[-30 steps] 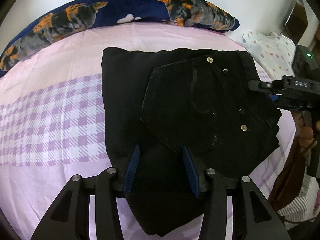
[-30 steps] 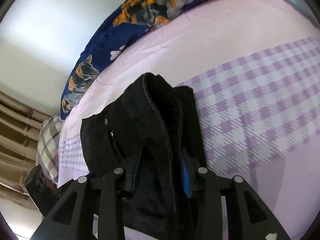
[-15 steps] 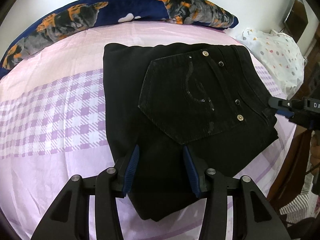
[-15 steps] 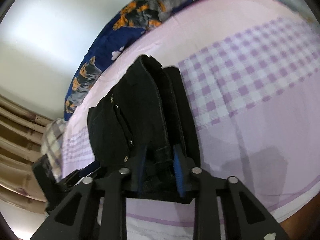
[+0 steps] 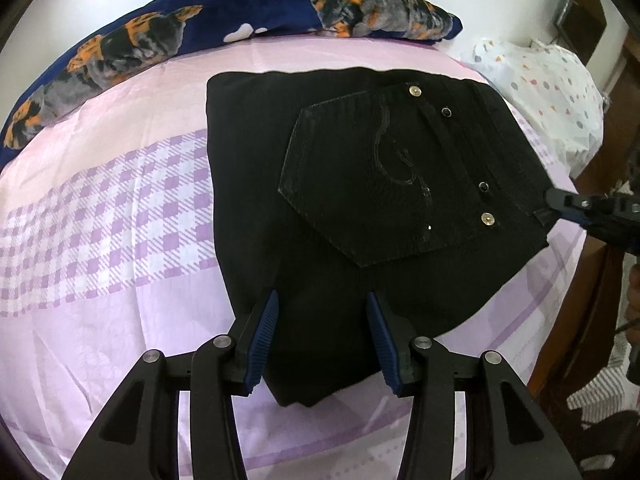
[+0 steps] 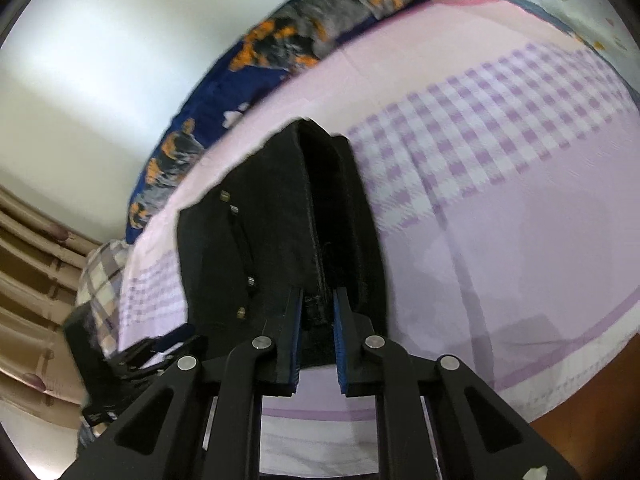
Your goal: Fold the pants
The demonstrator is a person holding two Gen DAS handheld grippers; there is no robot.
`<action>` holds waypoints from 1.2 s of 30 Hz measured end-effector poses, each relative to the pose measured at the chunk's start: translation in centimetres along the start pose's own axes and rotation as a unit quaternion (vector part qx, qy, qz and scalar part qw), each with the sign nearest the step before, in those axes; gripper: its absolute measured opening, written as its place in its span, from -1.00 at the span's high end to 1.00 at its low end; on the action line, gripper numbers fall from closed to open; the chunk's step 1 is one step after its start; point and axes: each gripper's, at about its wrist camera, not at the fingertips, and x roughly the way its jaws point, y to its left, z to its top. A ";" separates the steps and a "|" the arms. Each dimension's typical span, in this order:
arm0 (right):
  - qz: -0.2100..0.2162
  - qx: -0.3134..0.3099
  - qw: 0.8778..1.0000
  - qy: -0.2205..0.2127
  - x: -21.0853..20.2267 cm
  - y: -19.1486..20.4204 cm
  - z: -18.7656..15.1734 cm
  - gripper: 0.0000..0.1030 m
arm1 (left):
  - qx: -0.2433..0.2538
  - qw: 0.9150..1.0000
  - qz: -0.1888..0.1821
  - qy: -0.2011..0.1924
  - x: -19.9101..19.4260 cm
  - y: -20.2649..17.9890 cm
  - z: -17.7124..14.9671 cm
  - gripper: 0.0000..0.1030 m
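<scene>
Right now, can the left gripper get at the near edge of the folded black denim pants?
Probably yes. The left gripper is open right above the near edge of the black denim pants, with nothing between them. The right gripper grips the far waistband side, clear of that path.

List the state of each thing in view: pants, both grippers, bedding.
pants: folded into a compact stack, back pocket up, flat on the bed.
left gripper: open, over the near edge of the pants, holding nothing.
right gripper: shut on the pants, pinching the waistband edge.
bedsheet: spread flat, mild creases.
blanket: bunched along the far edge of the bed.
</scene>
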 end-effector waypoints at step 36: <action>-0.060 -0.116 0.989 -0.063 3.7 7.7 8.8 0.66 | -0.006 1.000 0.002 -0.004 0.1 0.2 -0.4 0.08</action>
